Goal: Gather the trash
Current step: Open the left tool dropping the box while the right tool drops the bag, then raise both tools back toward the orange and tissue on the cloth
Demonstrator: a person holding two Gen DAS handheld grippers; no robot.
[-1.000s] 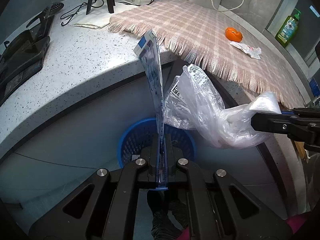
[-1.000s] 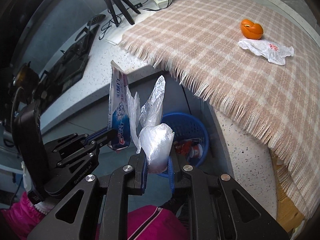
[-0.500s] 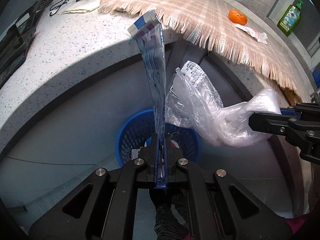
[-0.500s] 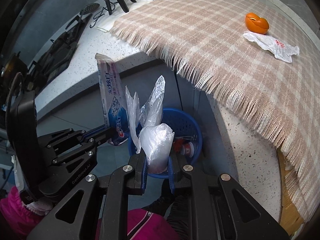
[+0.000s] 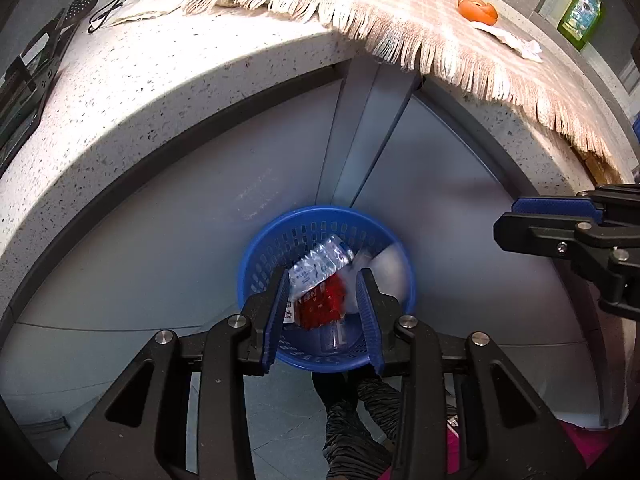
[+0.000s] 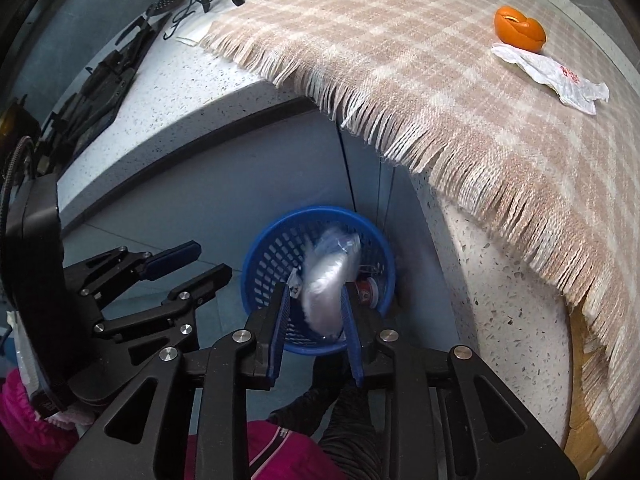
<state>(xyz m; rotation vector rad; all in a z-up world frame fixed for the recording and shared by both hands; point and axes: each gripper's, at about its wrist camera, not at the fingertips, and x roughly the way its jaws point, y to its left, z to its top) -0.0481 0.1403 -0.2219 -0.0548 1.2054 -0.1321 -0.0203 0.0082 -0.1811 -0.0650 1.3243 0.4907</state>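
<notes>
My left gripper [image 5: 324, 296] hangs over the blue basket [image 5: 250, 280] on the floor, its jaws opening with nothing between the pads. The blue-and-white toothpaste tube [image 5: 320, 266] lies blurred inside the basket on a red wrapper [image 5: 322, 306]. My right gripper [image 6: 314, 304] is also above the basket [image 6: 256, 264], jaws opening. The clear plastic bag [image 6: 326, 280] is a blur dropping between its pads and free of them. An orange peel [image 6: 520, 28] and a crumpled white wrapper [image 6: 552, 76] lie on the plaid cloth [image 6: 400, 60].
The speckled counter [image 5: 160, 92] curves over the basket, and grey cabinet doors [image 5: 200, 220] stand behind it. Black tools [image 6: 104, 80] and cables lie at the counter's left. A green bottle [image 5: 582, 12] stands at the far right. The person's dark feet [image 5: 356, 420] show below.
Both grippers sank toward the basket and opened. The toothpaste tube left the left jaws and landed in the basket. The plastic bag slipped out of the right jaws.
</notes>
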